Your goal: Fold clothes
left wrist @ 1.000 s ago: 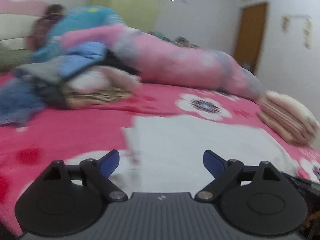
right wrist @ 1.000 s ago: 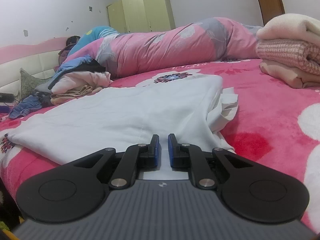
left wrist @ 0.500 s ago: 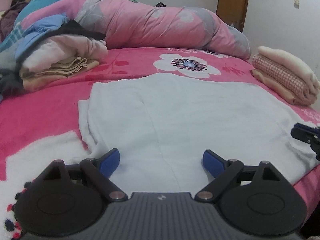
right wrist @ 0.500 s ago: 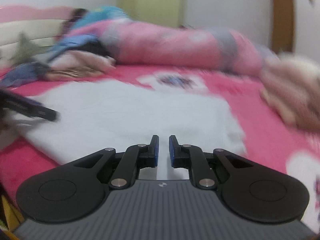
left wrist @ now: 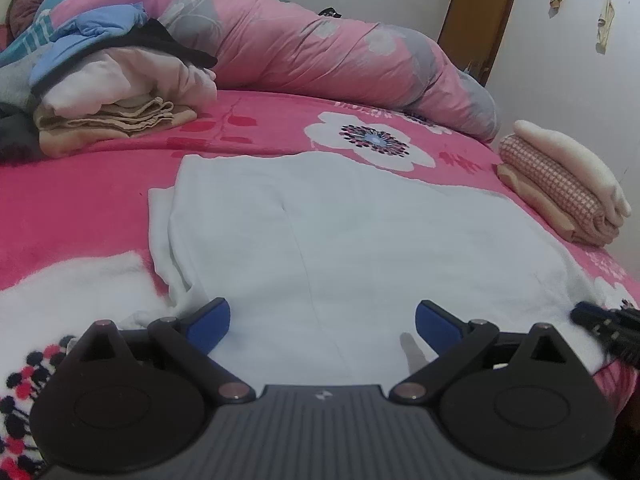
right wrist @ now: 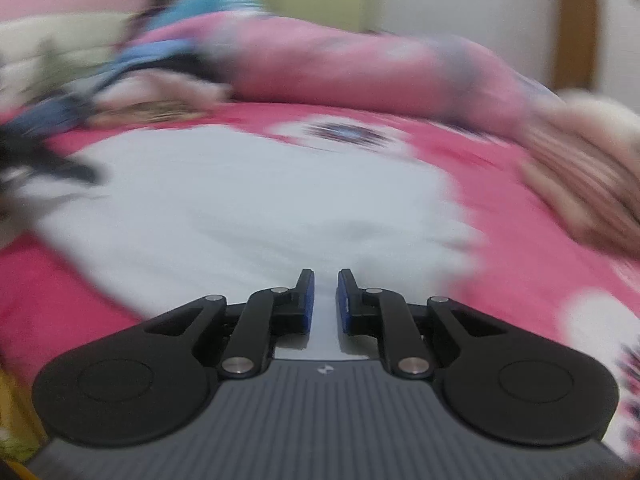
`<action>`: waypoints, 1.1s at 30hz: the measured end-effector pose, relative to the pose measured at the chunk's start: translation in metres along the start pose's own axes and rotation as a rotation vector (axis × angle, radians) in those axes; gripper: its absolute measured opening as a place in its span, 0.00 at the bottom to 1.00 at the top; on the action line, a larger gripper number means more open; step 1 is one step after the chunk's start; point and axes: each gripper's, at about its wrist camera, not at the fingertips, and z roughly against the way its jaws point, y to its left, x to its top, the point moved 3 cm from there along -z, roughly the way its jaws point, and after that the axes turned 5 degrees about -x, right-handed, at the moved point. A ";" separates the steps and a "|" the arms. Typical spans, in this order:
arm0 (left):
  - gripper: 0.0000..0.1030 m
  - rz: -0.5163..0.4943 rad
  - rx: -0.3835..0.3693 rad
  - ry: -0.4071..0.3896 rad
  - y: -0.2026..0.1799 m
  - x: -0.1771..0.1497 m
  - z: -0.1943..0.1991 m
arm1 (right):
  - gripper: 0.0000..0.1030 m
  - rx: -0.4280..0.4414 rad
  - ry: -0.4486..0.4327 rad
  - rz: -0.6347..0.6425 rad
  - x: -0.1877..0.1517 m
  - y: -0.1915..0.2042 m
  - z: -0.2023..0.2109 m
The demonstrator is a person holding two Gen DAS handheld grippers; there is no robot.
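A white garment (left wrist: pixel 360 232) lies spread flat on the pink flowered bedspread (left wrist: pixel 80 200), with a folded-in strip along its left side. My left gripper (left wrist: pixel 322 312) hovers over the garment's near edge. Its jaws are opening wide, and the cloth lies under them, untouched by the pads. My right gripper (right wrist: pixel 325 280) is shut at the garment's near right edge, with white cloth (right wrist: pixel 240 200) filling the narrow gap between its pads. Its tip (left wrist: pixel 580 314) shows at the right edge of the left wrist view. The right wrist view is blurred.
A folded stack of cream and checked clothes (left wrist: pixel 560 184) sits at the right of the bed. A loose pile of clothes (left wrist: pixel 112 96) lies at the back left. A rolled pink quilt (left wrist: pixel 320 52) runs along the far side, with a brown door (left wrist: pixel 480 12) behind.
The left gripper has swung onto the garment, dropped closer to its near edge, and its jaws stand slightly wider. The right wrist view has turned across the garment and blurred; its jaws stay narrow.
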 end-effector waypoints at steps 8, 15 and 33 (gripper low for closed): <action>0.98 -0.012 0.001 0.004 -0.002 -0.001 -0.001 | 0.12 0.061 -0.040 0.056 0.054 0.006 -0.025; 0.98 -0.018 -0.032 0.012 0.002 -0.001 0.001 | 0.10 0.004 0.101 -0.027 0.057 -0.030 -0.090; 0.98 0.026 -0.131 -0.007 0.016 0.001 0.006 | 0.18 -0.035 0.157 -0.156 0.135 -0.053 -0.167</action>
